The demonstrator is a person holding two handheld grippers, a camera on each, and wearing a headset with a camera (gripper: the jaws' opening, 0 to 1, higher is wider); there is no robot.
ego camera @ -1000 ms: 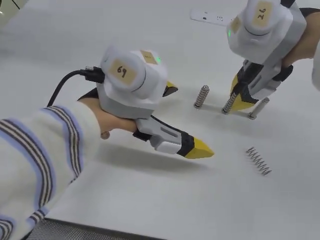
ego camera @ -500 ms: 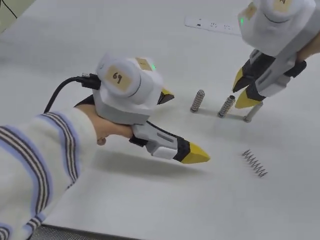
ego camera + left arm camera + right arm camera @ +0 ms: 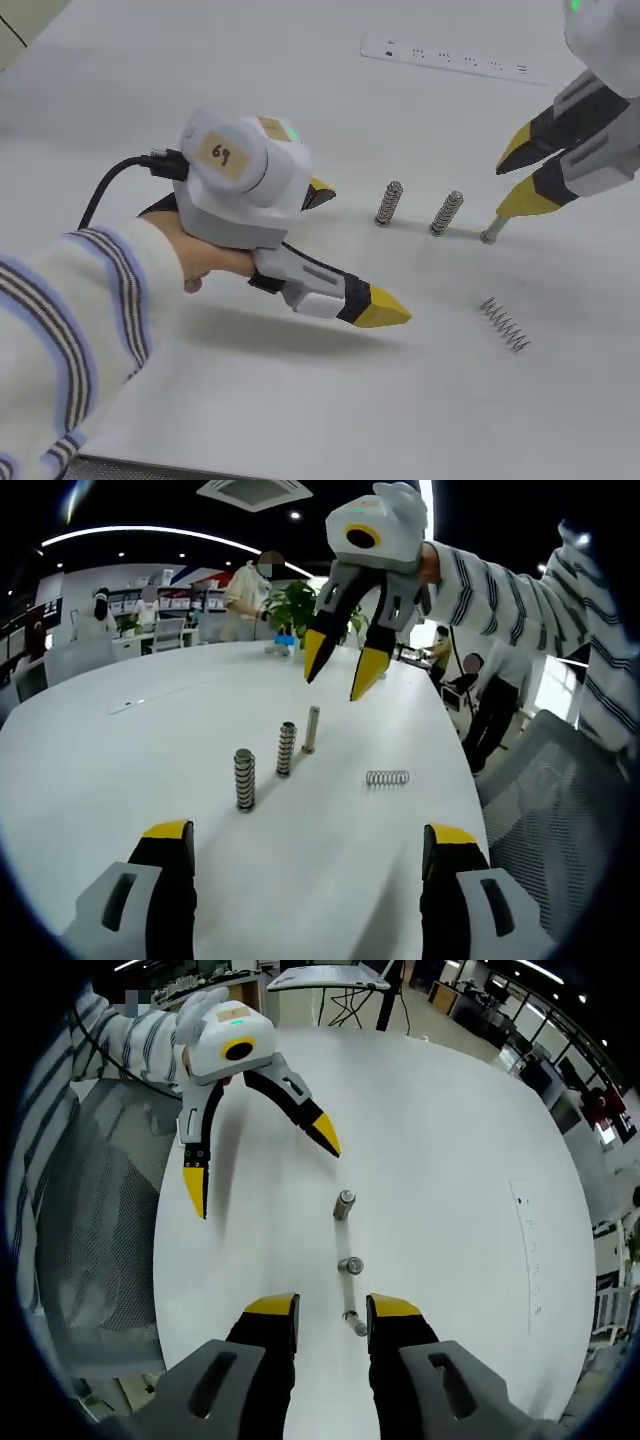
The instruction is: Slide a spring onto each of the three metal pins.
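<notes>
Spring (image 3: 504, 324) lies loose near bare pin (image 3: 490, 232); left gripper (image 3: 358, 250) and right gripper (image 3: 508, 185) jaws apart, empty.

Three pins (image 3: 491, 232), two mounted springs (image 3: 388, 203), one loose spring (image 3: 504, 324), one power strip (image 3: 450, 58)

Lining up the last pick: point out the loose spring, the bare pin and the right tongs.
loose spring (image 3: 504, 324): head view, middle coils.
bare pin (image 3: 489, 233): head view, lower shaft.
right tongs (image 3: 500, 190): head view, gap between tips.
</notes>
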